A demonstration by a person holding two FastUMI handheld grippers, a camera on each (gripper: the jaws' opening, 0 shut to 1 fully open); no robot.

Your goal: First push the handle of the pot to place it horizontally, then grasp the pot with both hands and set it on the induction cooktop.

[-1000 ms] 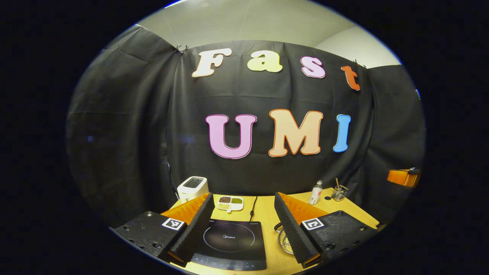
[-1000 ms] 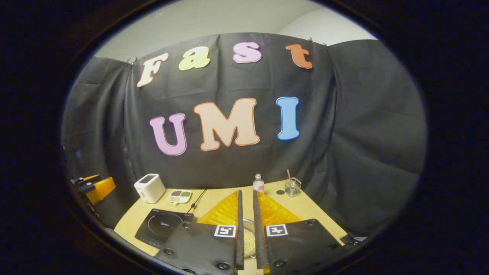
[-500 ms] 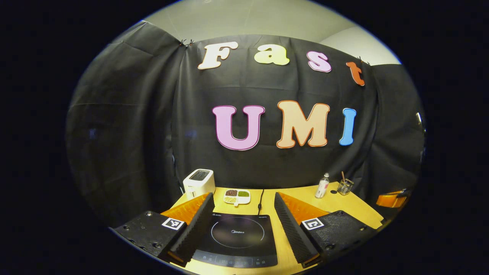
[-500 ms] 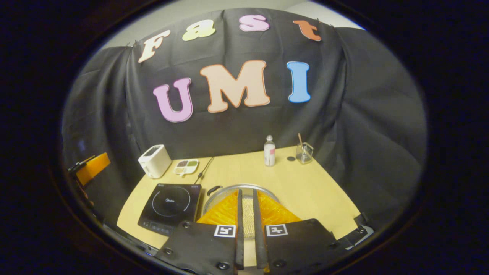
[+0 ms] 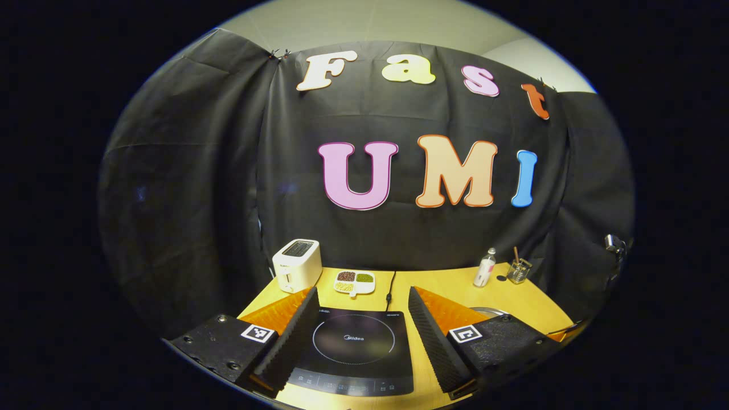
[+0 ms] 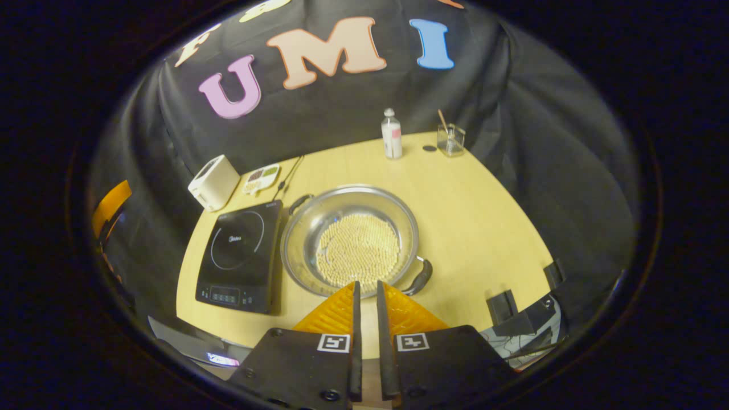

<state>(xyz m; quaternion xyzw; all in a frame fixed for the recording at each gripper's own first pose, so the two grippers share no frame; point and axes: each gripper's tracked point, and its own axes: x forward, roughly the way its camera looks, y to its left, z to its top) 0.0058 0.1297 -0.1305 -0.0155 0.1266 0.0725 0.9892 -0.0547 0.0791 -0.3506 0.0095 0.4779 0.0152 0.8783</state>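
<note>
A steel pot (image 6: 350, 239) with pale beans in it stands on the wooden table, just right of the black induction cooktop (image 6: 236, 250). One dark handle (image 6: 300, 202) points to the far left and the other handle (image 6: 420, 277) to the near right, so they lie on a diagonal. My right gripper (image 6: 365, 291) hovers above the pot's near rim, shut with nothing between its fingers. My left gripper (image 5: 360, 310) is open, low over the cooktop (image 5: 356, 347) and straddling it. A sliver of the pot's rim (image 5: 490, 311) shows behind its right finger.
A white toaster (image 6: 213, 182), a divided dish of beans (image 6: 263, 176) and the cooktop's cable (image 6: 290, 171) are at the back left. A small bottle (image 6: 390, 135) and a glass holding a stick (image 6: 450, 138) stand at the back right. The table's near edge (image 6: 228, 333) is close below.
My right gripper rose and tilted down, so the pot now shows from above. The left gripper shifted left over the cooktop, and the pot slid out to its right.
</note>
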